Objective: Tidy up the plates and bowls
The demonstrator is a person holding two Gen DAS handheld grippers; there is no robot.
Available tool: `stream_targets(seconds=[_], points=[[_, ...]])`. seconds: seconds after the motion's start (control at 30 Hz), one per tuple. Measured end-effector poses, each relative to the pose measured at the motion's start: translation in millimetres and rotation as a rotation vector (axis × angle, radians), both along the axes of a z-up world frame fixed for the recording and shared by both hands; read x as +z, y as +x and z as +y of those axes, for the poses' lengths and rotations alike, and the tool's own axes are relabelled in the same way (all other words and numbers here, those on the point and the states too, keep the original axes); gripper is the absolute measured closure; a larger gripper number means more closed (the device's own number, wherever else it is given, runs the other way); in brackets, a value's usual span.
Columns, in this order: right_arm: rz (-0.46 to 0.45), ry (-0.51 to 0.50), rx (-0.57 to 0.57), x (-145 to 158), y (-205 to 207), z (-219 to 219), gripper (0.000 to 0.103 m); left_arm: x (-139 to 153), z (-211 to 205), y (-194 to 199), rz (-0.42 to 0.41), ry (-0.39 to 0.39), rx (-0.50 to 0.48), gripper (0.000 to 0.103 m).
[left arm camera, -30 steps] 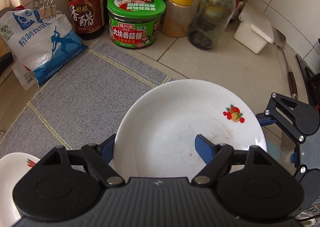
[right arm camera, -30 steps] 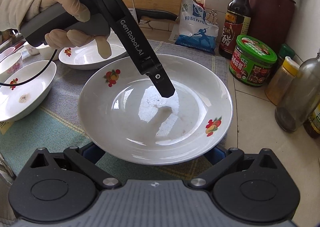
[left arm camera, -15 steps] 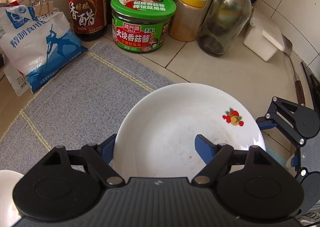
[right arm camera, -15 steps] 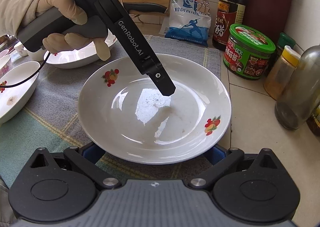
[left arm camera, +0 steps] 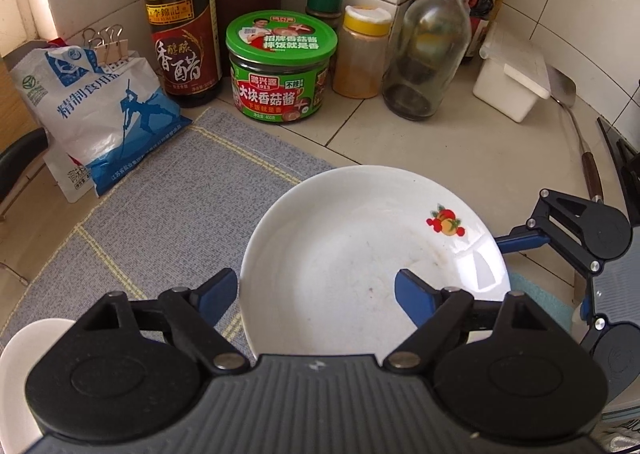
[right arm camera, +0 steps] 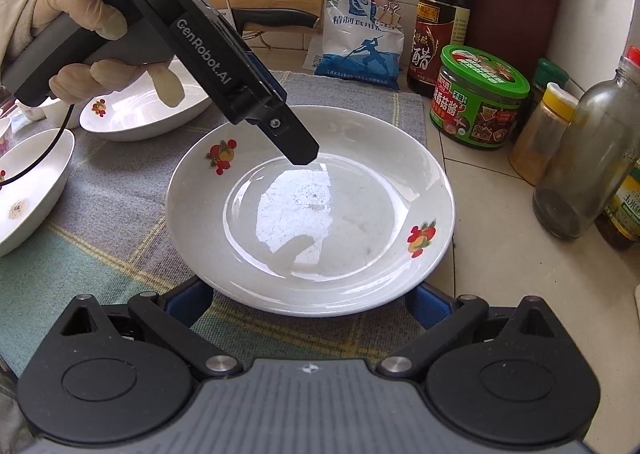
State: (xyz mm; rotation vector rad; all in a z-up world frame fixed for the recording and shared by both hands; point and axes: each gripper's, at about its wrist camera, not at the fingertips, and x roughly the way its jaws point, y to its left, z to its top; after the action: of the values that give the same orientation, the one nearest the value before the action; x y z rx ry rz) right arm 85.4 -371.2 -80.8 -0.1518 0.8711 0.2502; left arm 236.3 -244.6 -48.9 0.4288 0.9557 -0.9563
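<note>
A white plate with red fruit decals lies on the grey mat. My left gripper hangs over its left side, one finger outside the rim and the other above the inside. Its jaws are opening and do not press on the rim. In the right wrist view the left gripper hovers just above the plate, held by a gloved hand. My right gripper stands wide open at the plate's near edge, its fingertips hidden under the rim.
Two more white dishes sit on the mat to the left. Along the wall stand a salt bag, a vinegar bottle, a green-lidded jar, a spice jar, a glass bottle and a white box.
The left gripper has lifted up and back from the inside of the plate, and its fingers have spread a little. The plate and the right gripper have stayed where they were.
</note>
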Motion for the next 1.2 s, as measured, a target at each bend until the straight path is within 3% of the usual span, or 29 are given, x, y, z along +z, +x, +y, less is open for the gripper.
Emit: stream_targets(seconds=[0.27, 0.5, 1.03, 1.2], points=[[-0.018, -0.047, -0.056, 17, -26, 21, 0.000, 33, 43, -50, -0.086, -0.060, 0.027, 0.015], [-0.051, -0.017, -0.079, 33, -53, 50, 0.000, 51, 92, -105, -0.184, -0.105, 0.087, 0.011], [-0.069, 0.085, -0.100, 25, -64, 116, 0.000, 32, 211, -213, -0.265, -0.057, 0.351, 0.009], [-0.076, 0.104, -0.091, 27, -60, 135, 0.000, 23, 245, -235, -0.232, -0.061, 0.415, 0.009]])
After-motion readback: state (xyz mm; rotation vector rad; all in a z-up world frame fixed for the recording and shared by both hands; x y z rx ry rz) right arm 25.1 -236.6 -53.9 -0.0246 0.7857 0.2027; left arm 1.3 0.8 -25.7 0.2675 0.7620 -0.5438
